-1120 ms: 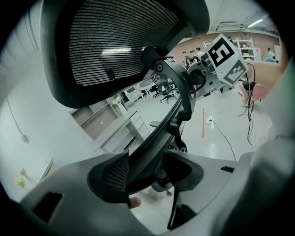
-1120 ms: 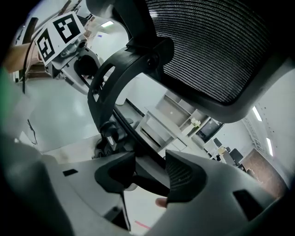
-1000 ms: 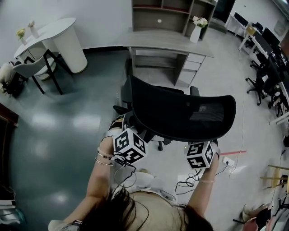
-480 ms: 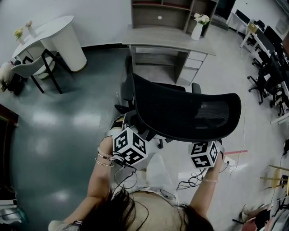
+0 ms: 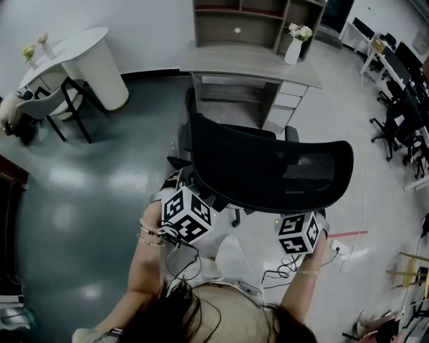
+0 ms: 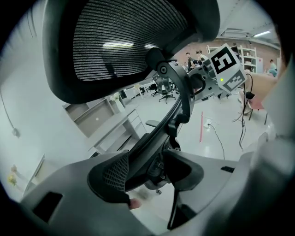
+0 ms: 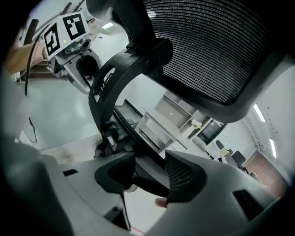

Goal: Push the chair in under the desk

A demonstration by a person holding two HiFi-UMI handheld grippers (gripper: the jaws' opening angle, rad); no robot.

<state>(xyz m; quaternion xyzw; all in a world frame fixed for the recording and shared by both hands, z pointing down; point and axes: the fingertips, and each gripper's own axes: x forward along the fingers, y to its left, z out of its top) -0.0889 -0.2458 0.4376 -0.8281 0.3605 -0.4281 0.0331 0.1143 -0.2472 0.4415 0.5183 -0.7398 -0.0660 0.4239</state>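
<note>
A black mesh office chair (image 5: 268, 167) stands with its backrest toward me, a short way in front of the grey desk (image 5: 248, 61). Both grippers sit low behind the backrest, and in the head view only their marker cubes show, the left (image 5: 189, 214) and the right (image 5: 299, 232). My left gripper (image 6: 147, 173) has its jaws apart with the chair's curved back support (image 6: 177, 108) running between them. My right gripper (image 7: 150, 177) also stands wide, with a dark frame bar (image 7: 143, 177) crossing between its pads. Neither pair of pads visibly clamps the frame.
A drawer unit (image 5: 285, 100) fills the desk's right side, with shelves (image 5: 255, 20) behind and a white vase (image 5: 293, 43) on top. A round white table (image 5: 80, 57) and chair (image 5: 57, 100) stand far left. Office chairs (image 5: 395, 114) line the right. Cables (image 5: 281, 271) lie near my feet.
The chair and both grippers have shifted a little across the floor together. The backrest swung slightly right, then back. Neither gripper's jaws have changed.
</note>
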